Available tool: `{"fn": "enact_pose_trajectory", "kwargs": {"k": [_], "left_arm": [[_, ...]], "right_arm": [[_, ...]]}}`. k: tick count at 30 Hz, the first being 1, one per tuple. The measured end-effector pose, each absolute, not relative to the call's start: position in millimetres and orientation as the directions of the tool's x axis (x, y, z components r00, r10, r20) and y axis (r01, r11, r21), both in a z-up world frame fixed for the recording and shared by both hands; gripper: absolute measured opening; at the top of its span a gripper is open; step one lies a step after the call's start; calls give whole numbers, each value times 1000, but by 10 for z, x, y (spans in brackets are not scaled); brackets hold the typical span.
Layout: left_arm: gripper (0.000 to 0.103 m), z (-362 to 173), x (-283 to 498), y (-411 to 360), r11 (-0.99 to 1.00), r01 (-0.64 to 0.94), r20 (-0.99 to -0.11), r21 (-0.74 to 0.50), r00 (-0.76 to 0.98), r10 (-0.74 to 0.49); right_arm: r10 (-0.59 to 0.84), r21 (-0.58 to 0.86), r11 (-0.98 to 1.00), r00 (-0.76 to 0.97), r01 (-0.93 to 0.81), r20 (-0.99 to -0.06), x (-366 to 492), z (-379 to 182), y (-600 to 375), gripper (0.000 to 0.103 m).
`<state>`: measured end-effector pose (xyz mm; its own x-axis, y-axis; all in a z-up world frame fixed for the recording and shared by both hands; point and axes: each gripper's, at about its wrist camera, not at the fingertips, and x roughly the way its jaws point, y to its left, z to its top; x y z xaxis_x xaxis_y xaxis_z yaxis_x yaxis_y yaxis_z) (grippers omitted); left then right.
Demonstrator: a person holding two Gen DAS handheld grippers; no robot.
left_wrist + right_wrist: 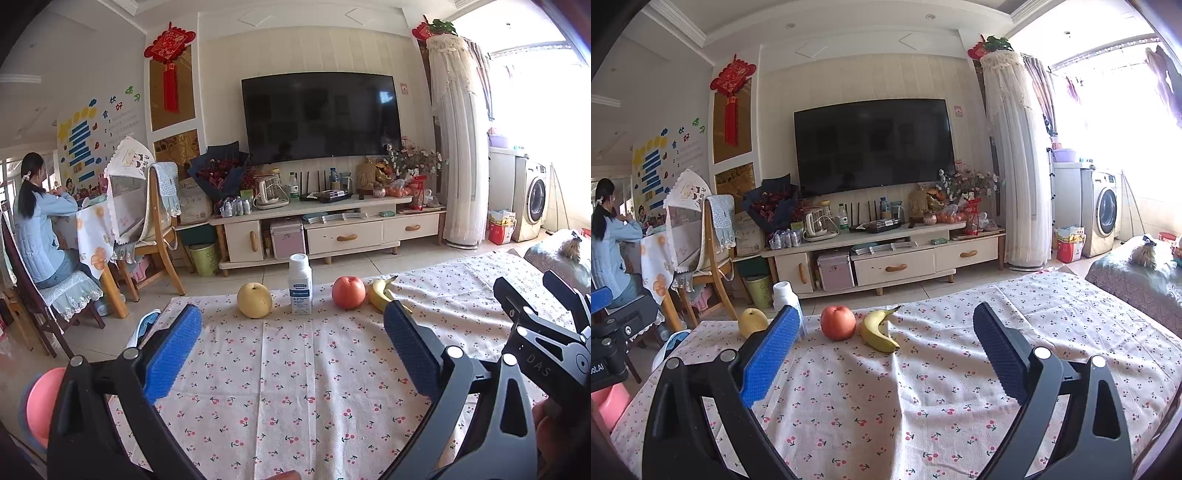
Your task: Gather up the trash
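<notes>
Far left in both wrist views, a person in a light blue jacket (pixel 37 229) sits at a dining table, back to the camera. On the table under a white cloth printed with small red cherries (pixel 295 387), four things stand in a row along the far edge, left to right: a round yellow pear (pixel 254 300), an upright white plastic bottle with a white cap and blue label (pixel 300 283), a round red apple (pixel 348 292), and a curved yellow banana (pixel 382 293). Pear and bottle are close but apart; apple and banana nearly touch. The left gripper with blue textured pads (pixel 293 345) hovers above the cloth, jaws spread wide, nothing between them; the bottle sits ahead, roughly centred in its gap. In the right wrist view, the right gripper with blue textured pads (pixel 882 349) is also wide open and empty, above the cloth; its left finger (pixel 768 354) overlaps the bottle (pixel 785 293) and partly hides the pear (pixel 752 321); the apple (pixel 838 322) and banana (pixel 877 330) show between the fingers. Behind: a cream TV cabinet (pixel 314 232), a black wall-mounted television (pixel 321 116), and a washing machine (pixel 532 199) at far right.
</notes>
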<state>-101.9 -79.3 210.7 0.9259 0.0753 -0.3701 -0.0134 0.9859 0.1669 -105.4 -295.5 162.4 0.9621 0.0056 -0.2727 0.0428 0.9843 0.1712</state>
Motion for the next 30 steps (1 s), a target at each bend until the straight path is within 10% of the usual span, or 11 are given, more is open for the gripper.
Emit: {"fn": "enact_pose_trajectory", "kwargs": {"k": [30], "left_arm": [[99, 1773, -813, -701, 986, -32, -414, 163, 905, 98]], "right_arm": [[-1, 99, 995, 955, 32, -298, -895, 1507, -2794, 94]]}}
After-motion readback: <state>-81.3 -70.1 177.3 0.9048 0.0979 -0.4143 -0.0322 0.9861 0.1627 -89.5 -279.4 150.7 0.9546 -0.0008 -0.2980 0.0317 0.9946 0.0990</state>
